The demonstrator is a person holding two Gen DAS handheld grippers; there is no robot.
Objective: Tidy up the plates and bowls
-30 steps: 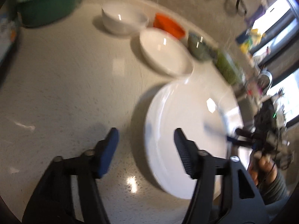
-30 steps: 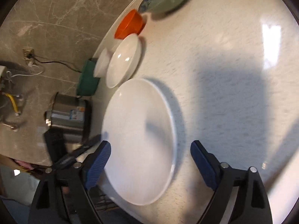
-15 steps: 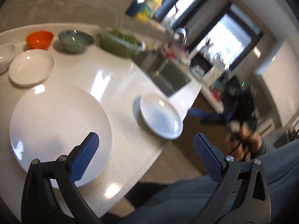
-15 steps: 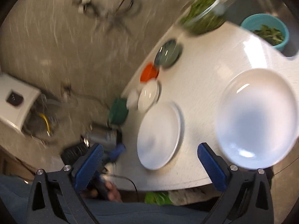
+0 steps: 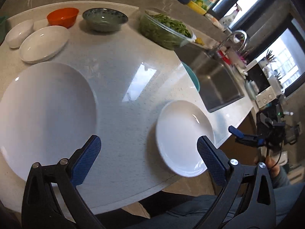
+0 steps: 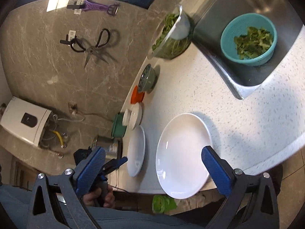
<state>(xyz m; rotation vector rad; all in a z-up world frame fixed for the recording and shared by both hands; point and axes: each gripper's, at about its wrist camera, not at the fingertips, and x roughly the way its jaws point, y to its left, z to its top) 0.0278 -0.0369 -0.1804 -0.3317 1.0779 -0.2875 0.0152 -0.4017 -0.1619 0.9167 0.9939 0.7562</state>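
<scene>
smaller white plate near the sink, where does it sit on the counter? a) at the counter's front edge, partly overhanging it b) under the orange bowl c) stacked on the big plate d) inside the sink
a: the smaller white plate lies alone at the front edge of the counter, its near rim past the edge, apart from the big plate, the sink and the orange bowl.

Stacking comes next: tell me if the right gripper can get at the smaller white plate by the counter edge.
Probably yes. The right gripper is open with empty jaws, and the smaller white plate lies bare just ahead of it, part of its rim overhanging the counter edge, with nothing between.
</scene>
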